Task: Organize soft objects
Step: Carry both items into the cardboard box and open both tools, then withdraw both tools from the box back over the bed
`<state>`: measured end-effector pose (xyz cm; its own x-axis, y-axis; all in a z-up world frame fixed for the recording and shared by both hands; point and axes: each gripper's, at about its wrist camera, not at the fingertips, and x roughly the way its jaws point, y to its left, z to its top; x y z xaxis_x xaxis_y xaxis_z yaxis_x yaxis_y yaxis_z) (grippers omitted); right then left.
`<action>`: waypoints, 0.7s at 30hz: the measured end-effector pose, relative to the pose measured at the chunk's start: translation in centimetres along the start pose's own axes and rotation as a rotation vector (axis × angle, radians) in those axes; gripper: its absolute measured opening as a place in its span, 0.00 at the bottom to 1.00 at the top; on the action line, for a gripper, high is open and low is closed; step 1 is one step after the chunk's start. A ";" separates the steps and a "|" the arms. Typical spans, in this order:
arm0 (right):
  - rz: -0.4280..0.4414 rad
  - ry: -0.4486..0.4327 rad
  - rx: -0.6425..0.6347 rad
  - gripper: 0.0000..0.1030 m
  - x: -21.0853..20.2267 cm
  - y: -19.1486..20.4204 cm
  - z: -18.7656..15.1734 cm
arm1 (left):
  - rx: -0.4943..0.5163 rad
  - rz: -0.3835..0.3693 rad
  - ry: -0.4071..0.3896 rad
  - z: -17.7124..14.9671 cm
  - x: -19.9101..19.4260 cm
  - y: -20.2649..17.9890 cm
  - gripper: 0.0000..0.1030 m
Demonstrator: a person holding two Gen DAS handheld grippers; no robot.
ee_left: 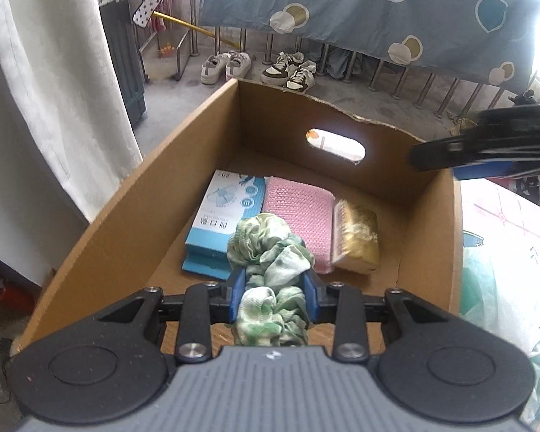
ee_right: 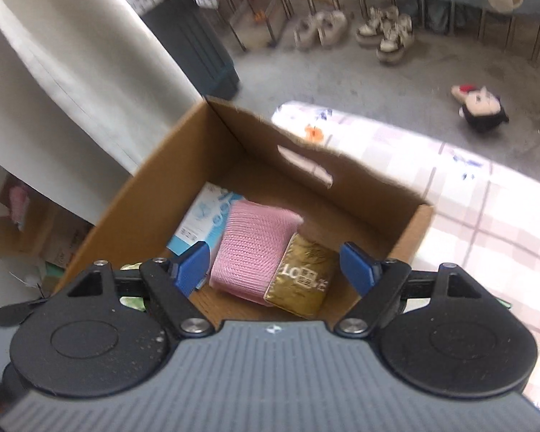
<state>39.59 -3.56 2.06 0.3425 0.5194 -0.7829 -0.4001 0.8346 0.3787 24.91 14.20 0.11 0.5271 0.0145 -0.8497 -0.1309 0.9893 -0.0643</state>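
My left gripper [ee_left: 274, 280] is shut on a green-and-white scrunchie [ee_left: 270, 252], held over the near part of an open cardboard box [ee_left: 126, 216]. On the box floor lie a blue-and-white packet [ee_left: 226, 212], a pink knitted cloth [ee_left: 300, 216] and a gold tissue pack [ee_left: 358, 239], side by side. In the right wrist view my right gripper [ee_right: 275, 270] stands open above the same cardboard box [ee_right: 154, 169], with nothing between its blue pads [ee_right: 192, 268]; the pink knitted cloth [ee_right: 255, 248] and gold tissue pack [ee_right: 304, 280] lie below it. Part of the right gripper [ee_left: 486, 144] shows at the left view's right edge.
The box stands on a pink checked sheet [ee_right: 468, 216]. A black-and-white plush doll [ee_right: 482, 106] lies on the grey floor beyond. Two pairs of sneakers [ee_left: 259, 66] sit by a metal railing under a hanging blue sheet [ee_left: 378, 10]. A white curtain [ee_left: 46, 90] hangs at left.
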 end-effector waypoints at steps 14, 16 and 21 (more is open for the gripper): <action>0.227 -0.212 0.062 0.73 -13.3 -7.8 -7.4 | -0.092 0.053 0.122 7.3 5.7 -1.3 0.37; 0.234 -0.217 0.079 0.74 -13.9 -9.0 -8.4 | -0.127 0.082 0.127 8.9 7.7 -1.6 0.41; 0.211 -0.246 0.086 0.74 -15.2 -11.2 -10.2 | -0.200 0.185 0.037 11.4 11.2 -1.6 0.70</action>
<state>30.19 -22.67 4.64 0.4586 0.7023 -0.5445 -0.4141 0.7110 0.5683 40.64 14.46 -3.32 0.4478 0.1837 -0.8750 -0.3873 0.9219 -0.0047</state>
